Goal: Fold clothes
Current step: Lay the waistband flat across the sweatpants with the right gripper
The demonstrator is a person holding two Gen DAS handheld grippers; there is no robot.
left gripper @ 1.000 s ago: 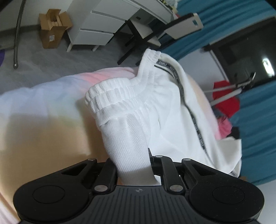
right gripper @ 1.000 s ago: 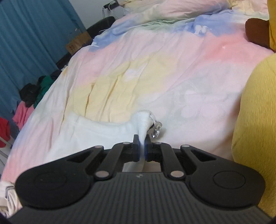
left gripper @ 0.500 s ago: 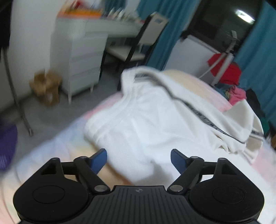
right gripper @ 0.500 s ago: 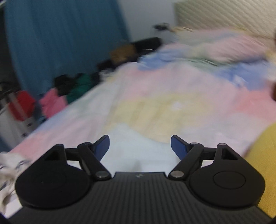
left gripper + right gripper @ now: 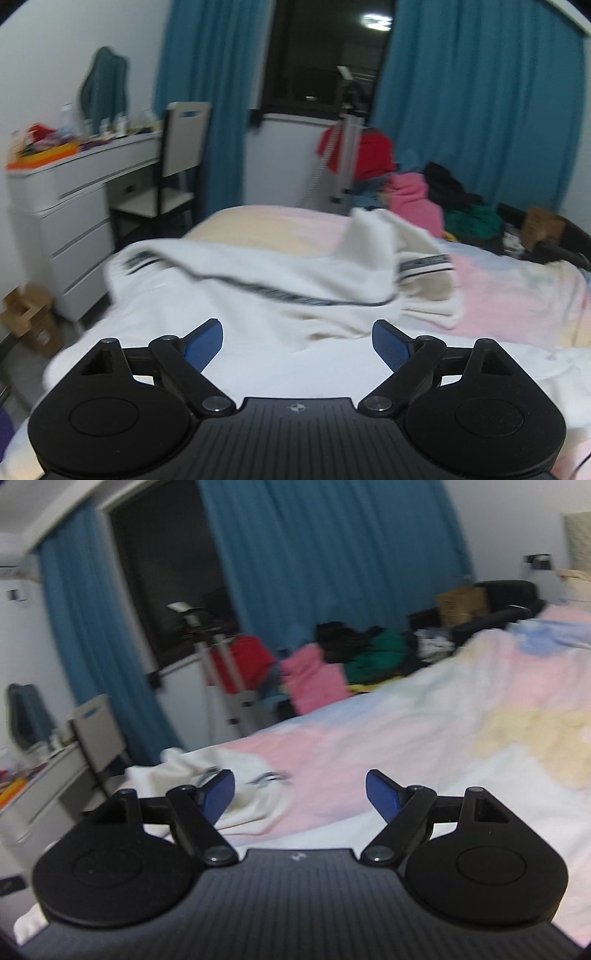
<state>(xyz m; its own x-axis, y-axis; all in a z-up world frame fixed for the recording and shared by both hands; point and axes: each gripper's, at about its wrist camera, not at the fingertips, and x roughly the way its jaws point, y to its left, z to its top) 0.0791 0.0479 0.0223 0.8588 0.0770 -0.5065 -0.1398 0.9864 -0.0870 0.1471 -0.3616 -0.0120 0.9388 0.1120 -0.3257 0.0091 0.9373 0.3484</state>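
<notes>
A white garment [image 5: 277, 269] with a dark striped trim lies crumpled on the pastel bedspread [image 5: 509, 295] near the foot of the bed. My left gripper [image 5: 297, 332] hovers above and in front of it, jaws opening wide, with nothing between the blue pads. In the right wrist view the same garment [image 5: 255, 801] lies low at the left on the bedspread [image 5: 424, 738]. My right gripper [image 5: 299, 781] stands open and holds nothing, raised clear of the cloth.
A white dresser [image 5: 74, 206] and a chair [image 5: 181, 147] stand left of the bed, with a cardboard box [image 5: 29, 321] on the floor. A pile of coloured clothes [image 5: 424, 192] and a metal stand [image 5: 347, 147] sit by the blue curtains [image 5: 480, 110].
Both grippers let go of the white garment, opened wide and rose away from the bed. The garment dropped onto the bedspread. Both views rolled upright and now face the window.
</notes>
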